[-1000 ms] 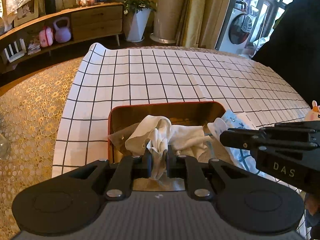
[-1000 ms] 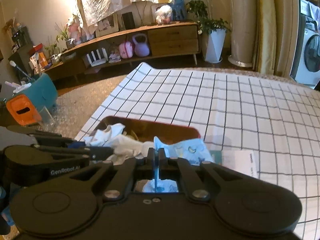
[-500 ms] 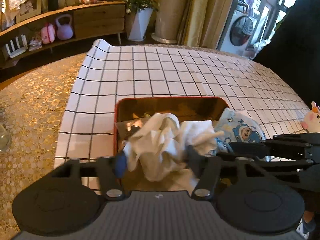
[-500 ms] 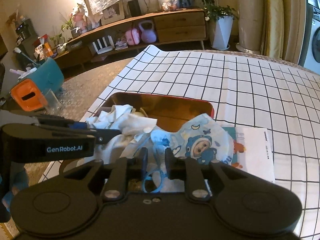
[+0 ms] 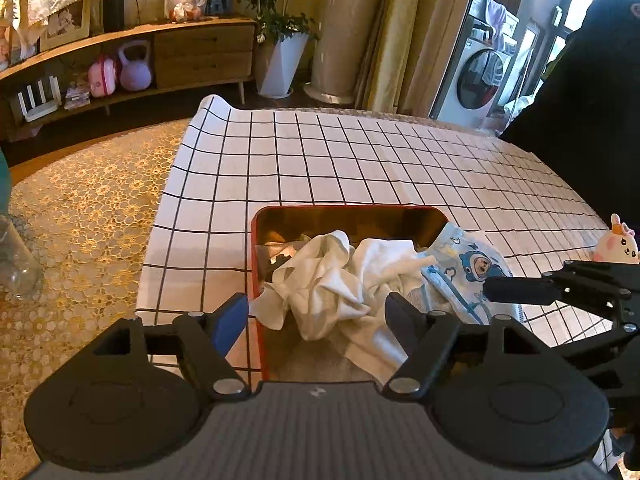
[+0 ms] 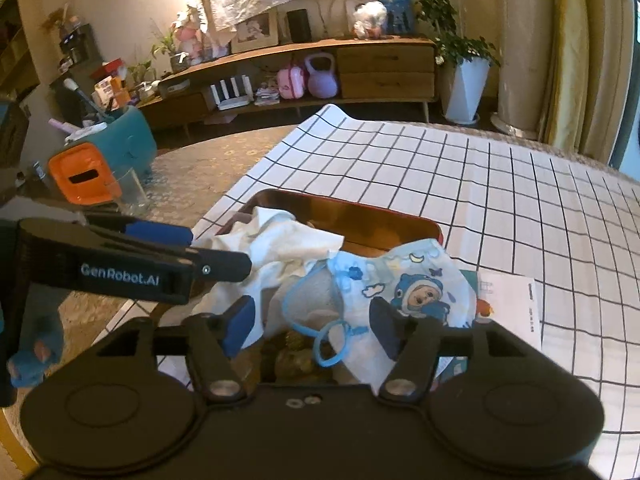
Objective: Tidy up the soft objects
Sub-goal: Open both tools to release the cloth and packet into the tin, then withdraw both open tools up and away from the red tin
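A red-rimmed tin box sits on the checked cloth. A crumpled white cloth lies in it. A blue cartoon-print bib hangs over its right rim. My left gripper is open just above the white cloth and holds nothing; it also shows in the right wrist view. My right gripper is open over the bib, its blue cord loop between the fingers, and shows in the left wrist view.
A pink-and-white plush toy sits at the right on the checked cloth. A printed paper sheet lies right of the box. A glass jar stands on the lace table cover at left. A sideboard and plant stand beyond.
Both grippers have opened, letting go of the white cloth and the bib, which now lie in and over the box. Both grippers have drawn back slightly.
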`<state>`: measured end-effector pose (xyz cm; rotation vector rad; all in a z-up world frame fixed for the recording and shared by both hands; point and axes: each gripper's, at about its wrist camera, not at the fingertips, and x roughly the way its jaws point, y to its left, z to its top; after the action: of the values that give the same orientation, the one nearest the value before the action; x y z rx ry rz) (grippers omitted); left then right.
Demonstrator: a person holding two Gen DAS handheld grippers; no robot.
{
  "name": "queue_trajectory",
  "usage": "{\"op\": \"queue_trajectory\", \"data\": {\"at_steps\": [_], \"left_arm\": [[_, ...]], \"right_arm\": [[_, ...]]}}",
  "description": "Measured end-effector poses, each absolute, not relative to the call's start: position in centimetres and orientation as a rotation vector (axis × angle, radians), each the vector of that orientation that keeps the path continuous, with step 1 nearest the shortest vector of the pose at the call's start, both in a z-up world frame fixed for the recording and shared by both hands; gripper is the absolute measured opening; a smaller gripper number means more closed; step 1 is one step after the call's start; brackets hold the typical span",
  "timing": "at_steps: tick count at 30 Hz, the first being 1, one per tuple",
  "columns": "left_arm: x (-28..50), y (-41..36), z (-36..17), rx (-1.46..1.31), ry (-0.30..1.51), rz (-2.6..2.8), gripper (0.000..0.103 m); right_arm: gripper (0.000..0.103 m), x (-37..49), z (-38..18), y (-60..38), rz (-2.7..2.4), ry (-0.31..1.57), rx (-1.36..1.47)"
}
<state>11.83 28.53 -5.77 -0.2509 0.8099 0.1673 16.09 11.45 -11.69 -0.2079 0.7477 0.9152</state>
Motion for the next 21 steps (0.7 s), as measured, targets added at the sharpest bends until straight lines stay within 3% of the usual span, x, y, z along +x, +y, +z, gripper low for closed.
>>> {"op": "queue_trajectory", "data": {"at_steps": [8, 21], "left_arm": [[9.6, 26.9, -3.9, -0.218, 0.756, 0.164, 0.075], [5.9, 22.7, -0.7, -0.164, 0.676, 0.163, 0.075]], "right_arm": [[0.081, 14.3, -10.0, 10.1, 0.927, 0.711, -0.186], [0.099, 11.0, -7.0, 5.3, 0.895, 0.641, -0.113]]}}
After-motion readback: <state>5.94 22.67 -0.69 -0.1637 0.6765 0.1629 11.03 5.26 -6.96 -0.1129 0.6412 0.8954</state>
